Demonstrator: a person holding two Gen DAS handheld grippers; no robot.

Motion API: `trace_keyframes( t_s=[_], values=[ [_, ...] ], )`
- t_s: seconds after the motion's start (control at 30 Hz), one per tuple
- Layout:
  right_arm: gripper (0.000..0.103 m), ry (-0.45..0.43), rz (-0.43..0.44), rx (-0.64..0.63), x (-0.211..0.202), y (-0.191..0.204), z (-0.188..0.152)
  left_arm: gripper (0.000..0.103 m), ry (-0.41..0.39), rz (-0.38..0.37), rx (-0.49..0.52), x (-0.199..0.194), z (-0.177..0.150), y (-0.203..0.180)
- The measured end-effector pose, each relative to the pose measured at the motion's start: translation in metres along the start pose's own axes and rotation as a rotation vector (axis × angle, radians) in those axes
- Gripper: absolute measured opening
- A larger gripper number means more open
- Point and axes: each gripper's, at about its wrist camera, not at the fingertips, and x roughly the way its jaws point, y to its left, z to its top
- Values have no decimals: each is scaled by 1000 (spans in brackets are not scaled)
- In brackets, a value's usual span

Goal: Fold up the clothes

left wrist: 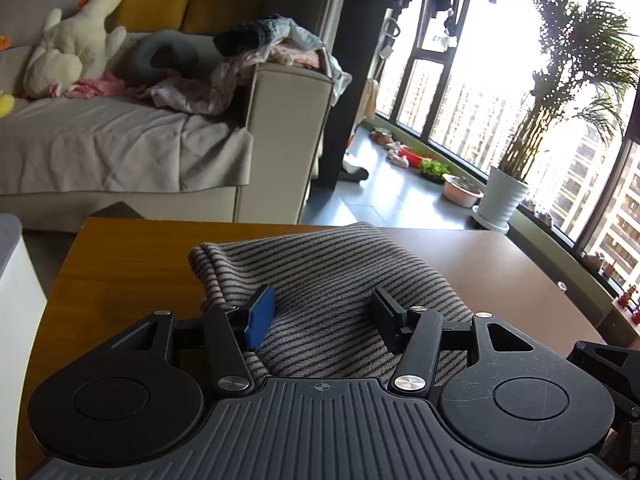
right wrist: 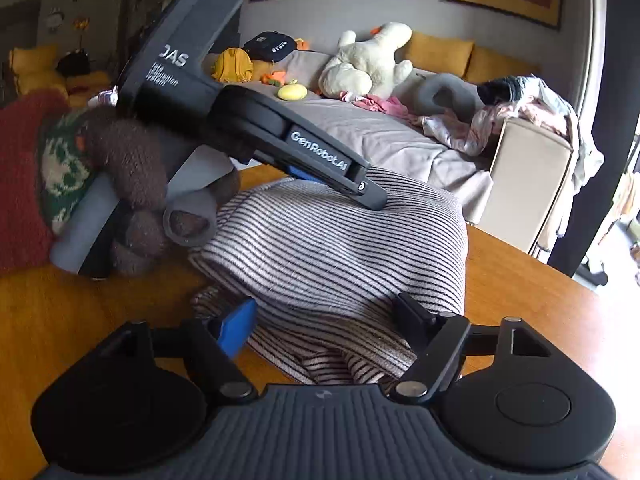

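A grey, black-striped knitted garment (left wrist: 320, 264) lies folded in a thick bundle on the wooden table (left wrist: 120, 264). My left gripper (left wrist: 324, 316) is open, its blue pad and black finger spread over the top of the fabric. In the right wrist view the garment (right wrist: 328, 248) bulges in layers, with looser striped folds underneath at the front. My right gripper (right wrist: 326, 324) is open at the bundle's near edge, fabric lying between its fingers. The left gripper (right wrist: 360, 188) rests on the bundle's top, held by a hand in a brown knitted glove (right wrist: 132, 168).
A grey-covered sofa (left wrist: 120, 140) with a white plush toy (left wrist: 76, 44) and a heap of clothes (left wrist: 248, 60) stands beyond the table. Right of it are tall windows and a potted palm (left wrist: 504, 196). A white object (left wrist: 12, 280) sits at the table's left.
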Motion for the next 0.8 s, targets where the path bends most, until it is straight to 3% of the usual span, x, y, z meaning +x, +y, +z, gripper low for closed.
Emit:
trace_keyframes(
  t_s=[0.17,0.3,0.33,0.37,0.4,0.43,0.53,0.67,0.8],
  values=[
    [90,-21,-3,37,-10,1,-6,63,19,41,35,6,3,-9],
    [95,-39,-5,66,-19,1,-11,63,20,55,-9,-5,6,-8],
    [101,-43,-6,74,-21,1,-12,62,6,67,-26,-14,4,-10],
    [103,-47,-7,81,-23,1,-13,64,-11,84,-45,-29,1,-14],
    [103,-51,-7,88,-25,2,-14,72,-29,92,-62,-45,-3,-19],
    [103,-56,-10,126,-33,-5,-20,83,-49,79,-74,-61,-9,-25],
    [103,-44,-59,224,-53,-23,-38,90,-76,89,-67,-101,-34,-51],
    [103,-44,-99,305,-73,-43,-52,95,-31,211,-66,-120,-73,-85],
    [103,24,-139,270,-87,-39,-67,103,46,293,-128,-120,-106,-105]
  ],
)
